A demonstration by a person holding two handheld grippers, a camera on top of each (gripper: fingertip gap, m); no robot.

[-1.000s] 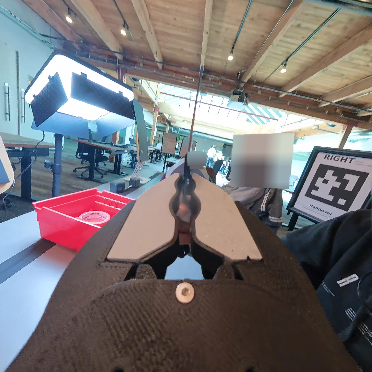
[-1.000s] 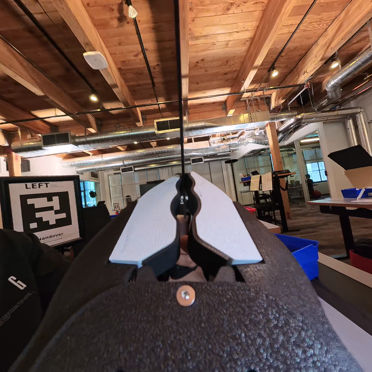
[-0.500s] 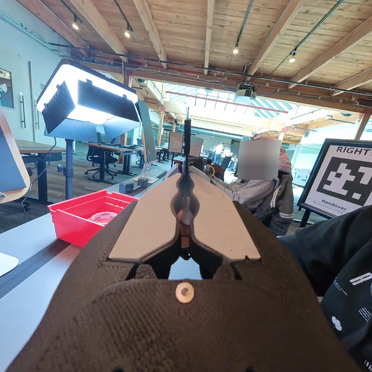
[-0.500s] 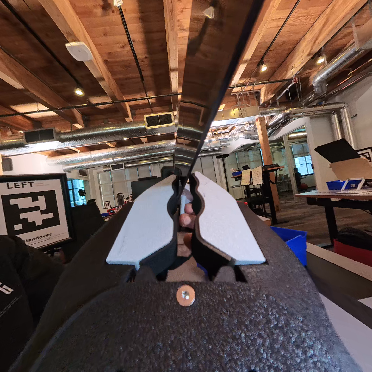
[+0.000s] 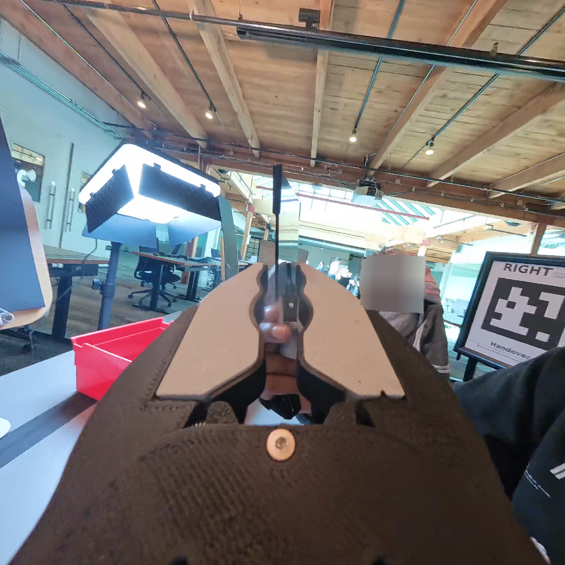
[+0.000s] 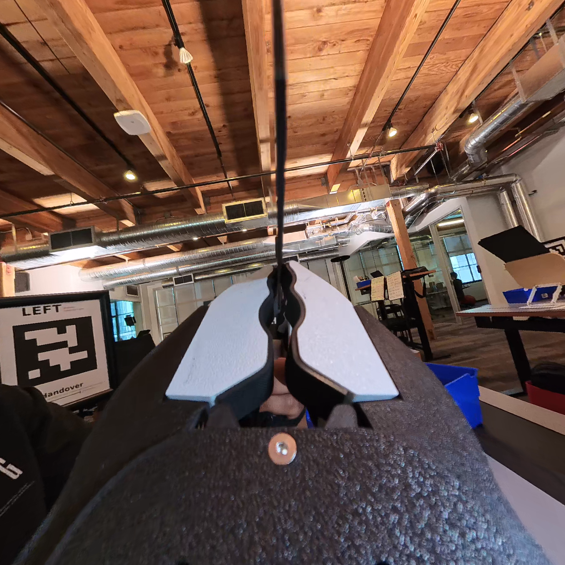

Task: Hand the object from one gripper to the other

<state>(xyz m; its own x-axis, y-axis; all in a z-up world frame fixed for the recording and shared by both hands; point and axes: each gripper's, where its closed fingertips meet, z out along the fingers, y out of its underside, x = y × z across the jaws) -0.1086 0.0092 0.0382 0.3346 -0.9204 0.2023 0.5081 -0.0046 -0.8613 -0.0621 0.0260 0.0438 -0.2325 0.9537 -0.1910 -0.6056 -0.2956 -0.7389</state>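
Note:
The object is a thin flat shiny piece with a black edge, seen edge-on as a dark line. In the left wrist view the object stands upright out of my left gripper, whose jaws stand slightly apart with a clear gap around it. Fingers of a hand show through that gap. In the right wrist view the object rises from my right gripper past the top of the frame. The right jaws are pressed together on its lower end.
A red bin sits on the grey table at left, with a lit studio lamp behind it. Marker signs stand nearby. A blue bin is at right. A seated person is beyond. The left gripper's tips are roughly 6 centimetres from the right gripper's.
My left jaws, shut on the object before, have parted. My right jaws, slightly apart half a second ago with the object turned broadside, are now closed on it edge-on.

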